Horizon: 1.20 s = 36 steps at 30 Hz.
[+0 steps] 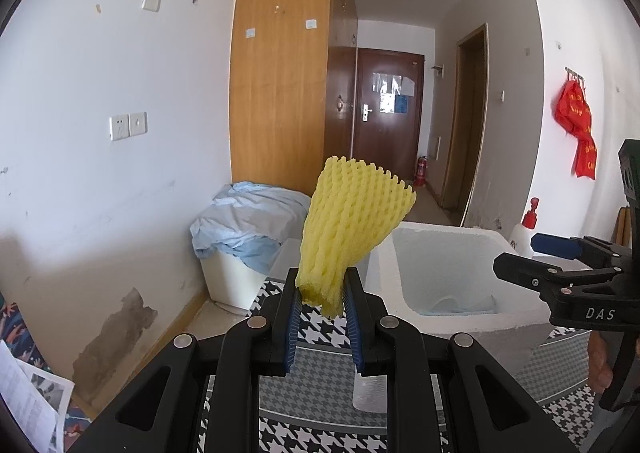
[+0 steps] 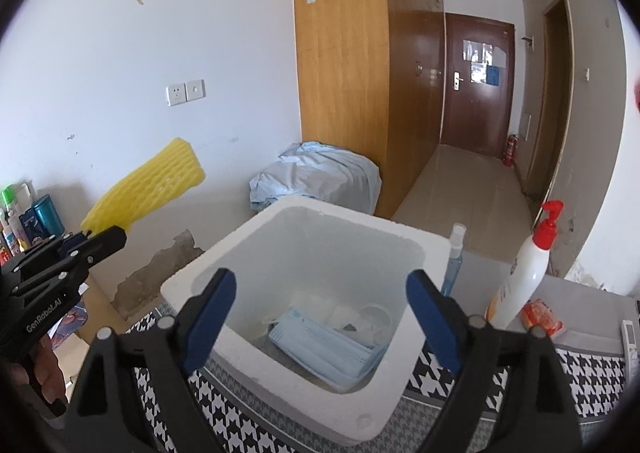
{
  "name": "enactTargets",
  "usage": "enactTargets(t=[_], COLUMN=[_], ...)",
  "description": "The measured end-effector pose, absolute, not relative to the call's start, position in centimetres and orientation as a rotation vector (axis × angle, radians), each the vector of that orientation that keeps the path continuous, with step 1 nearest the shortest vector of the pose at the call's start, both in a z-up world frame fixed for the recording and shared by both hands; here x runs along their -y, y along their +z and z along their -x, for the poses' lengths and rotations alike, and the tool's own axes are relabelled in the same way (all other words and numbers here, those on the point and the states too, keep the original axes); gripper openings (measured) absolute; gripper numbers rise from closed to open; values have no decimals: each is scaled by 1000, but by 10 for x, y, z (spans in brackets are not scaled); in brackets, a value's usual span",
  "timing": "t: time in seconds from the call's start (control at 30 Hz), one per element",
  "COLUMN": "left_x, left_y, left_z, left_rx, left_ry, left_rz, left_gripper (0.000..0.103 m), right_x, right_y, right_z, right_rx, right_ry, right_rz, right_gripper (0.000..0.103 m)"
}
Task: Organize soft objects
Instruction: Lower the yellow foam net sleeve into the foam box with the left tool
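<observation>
Left wrist view: the left gripper (image 1: 322, 293) is clamped on the narrow lower end of a yellow foam net sleeve (image 1: 352, 223), which fans upward and stands clear of the surfaces below. A white foam box (image 1: 448, 329) sits at about 3 o'clock of the sleeve on a houndstooth-patterned cloth (image 1: 320, 337). The right gripper (image 1: 516, 257) enters from the 3 o'clock edge; whether it is open or closed cannot be told here. A heap of light blue fabric (image 1: 248, 221) lies at 9 o'clock of the sleeve. Right wrist view: the right gripper (image 2: 320, 305) is spread wide with nothing between its blue pads (image 2: 208, 317), above the foam box (image 2: 276, 405), whose floor carries blue face masks (image 2: 324, 349) and pale items too indistinct to name. At 9 o'clock the left gripper (image 2: 102, 239) holds the sleeve (image 2: 148, 185) in the air, beside the box. A white pump bottle (image 2: 524, 269) stands at 3 o'clock of the box.
</observation>
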<state>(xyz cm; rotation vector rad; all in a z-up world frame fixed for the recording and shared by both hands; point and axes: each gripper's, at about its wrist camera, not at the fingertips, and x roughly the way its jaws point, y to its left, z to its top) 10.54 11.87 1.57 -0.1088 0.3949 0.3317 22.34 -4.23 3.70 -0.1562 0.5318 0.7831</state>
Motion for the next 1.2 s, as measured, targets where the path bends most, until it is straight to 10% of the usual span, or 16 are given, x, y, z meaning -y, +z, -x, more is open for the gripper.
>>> enactTargets(t=[1.2], left_x=[-79], left_y=[23], left_z=[-154], left_rx=[-427], left_ry=[174], left_rz=[60], left_gripper=[22], right_x=[123], right_y=[38], right_z=[-219], right_rx=[-502], right_ry=[663], right_rz=[103], right_gripper=[103])
